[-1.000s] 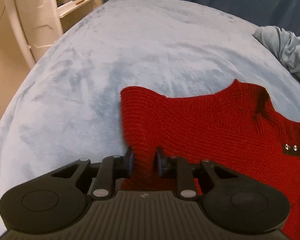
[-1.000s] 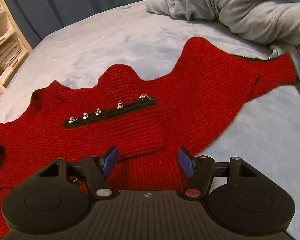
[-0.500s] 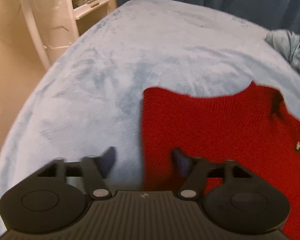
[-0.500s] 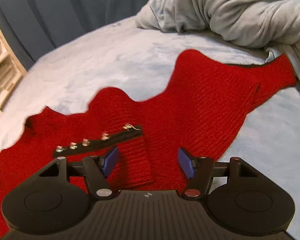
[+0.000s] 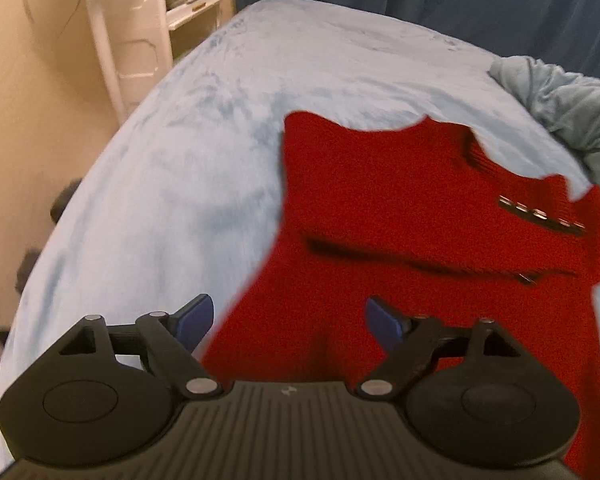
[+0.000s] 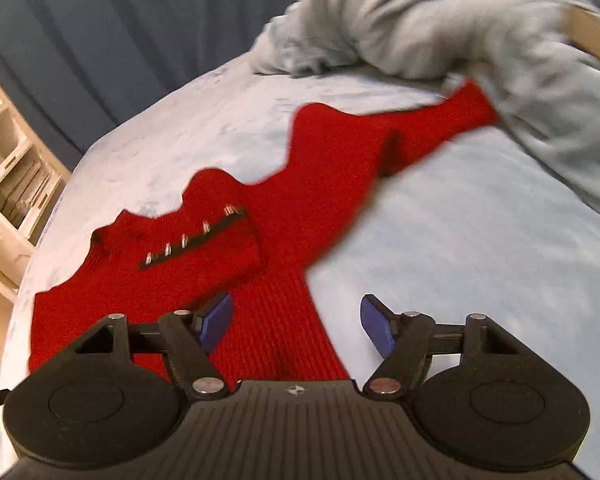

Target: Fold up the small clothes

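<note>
Red knitted wool, a small sweater point(image 5: 400, 216), lies spread flat on a pale blue fleecy blanket point(image 5: 204, 152) covering the bed. A black strip with a row of metal clasps point(image 6: 192, 238) runs across its folded-over part. The left gripper point(image 5: 288, 320) hangs above the sweater's near left edge, fingers spread wide and holding nothing. The right gripper point(image 6: 296, 320) hangs above its near right edge, also spread and empty. A crumpled grey cloth point(image 6: 460, 28) sits at the far right, touching one sleeve point(image 6: 452, 116).

We note soft, even indoor light, no glare. Motion blur smears the sweater point(image 5: 400, 216) and blanket point(image 6: 480, 28); fisheye bending, dark corners at 1–2 o'clock.
</note>
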The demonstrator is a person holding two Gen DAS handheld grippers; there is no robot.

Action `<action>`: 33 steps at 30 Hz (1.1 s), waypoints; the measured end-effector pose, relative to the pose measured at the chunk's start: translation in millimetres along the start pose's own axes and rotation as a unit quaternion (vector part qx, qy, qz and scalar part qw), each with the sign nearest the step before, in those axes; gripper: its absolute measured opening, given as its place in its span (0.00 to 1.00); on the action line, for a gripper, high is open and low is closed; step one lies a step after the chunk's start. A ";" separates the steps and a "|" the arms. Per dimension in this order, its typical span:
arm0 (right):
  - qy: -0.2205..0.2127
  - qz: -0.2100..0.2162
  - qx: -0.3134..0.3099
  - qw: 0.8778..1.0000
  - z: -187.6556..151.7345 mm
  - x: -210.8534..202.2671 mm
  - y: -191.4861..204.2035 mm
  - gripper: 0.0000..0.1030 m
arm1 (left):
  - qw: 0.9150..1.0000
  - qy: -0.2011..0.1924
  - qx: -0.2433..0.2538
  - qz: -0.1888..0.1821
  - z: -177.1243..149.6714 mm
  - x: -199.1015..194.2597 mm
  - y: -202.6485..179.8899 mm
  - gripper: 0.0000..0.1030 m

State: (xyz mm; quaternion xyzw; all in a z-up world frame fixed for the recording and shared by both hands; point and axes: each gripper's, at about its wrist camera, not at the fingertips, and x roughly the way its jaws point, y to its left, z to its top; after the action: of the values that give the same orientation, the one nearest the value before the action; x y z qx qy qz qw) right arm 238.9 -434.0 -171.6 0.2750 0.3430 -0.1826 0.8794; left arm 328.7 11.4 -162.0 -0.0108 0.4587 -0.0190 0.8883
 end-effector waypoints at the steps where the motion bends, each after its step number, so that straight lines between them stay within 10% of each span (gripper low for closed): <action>1: 0.002 -0.007 0.004 1.000 -8.1 -17.3 -2.6 0.73 | 1.000 -0.001 0.002 0.001 -9.8 -14.2 -4.7 0.91; 17: -0.049 0.065 -0.057 0.995 -47.2 -176.0 13.3 0.79 | 0.996 -0.077 0.039 -0.005 -63.0 -163.1 -55.5 0.99; 33: -0.098 0.036 -0.005 0.994 -3.9 -146.2 -45.1 0.80 | 0.997 -0.072 0.008 0.031 -35.1 -149.9 -52.8 0.99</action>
State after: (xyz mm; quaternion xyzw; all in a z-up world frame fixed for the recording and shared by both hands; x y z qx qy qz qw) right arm 111.9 -447.5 -87.3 0.2633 0.2456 -0.1748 0.9164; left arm 212.1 -34.8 -58.2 0.0093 0.3938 0.0062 0.9191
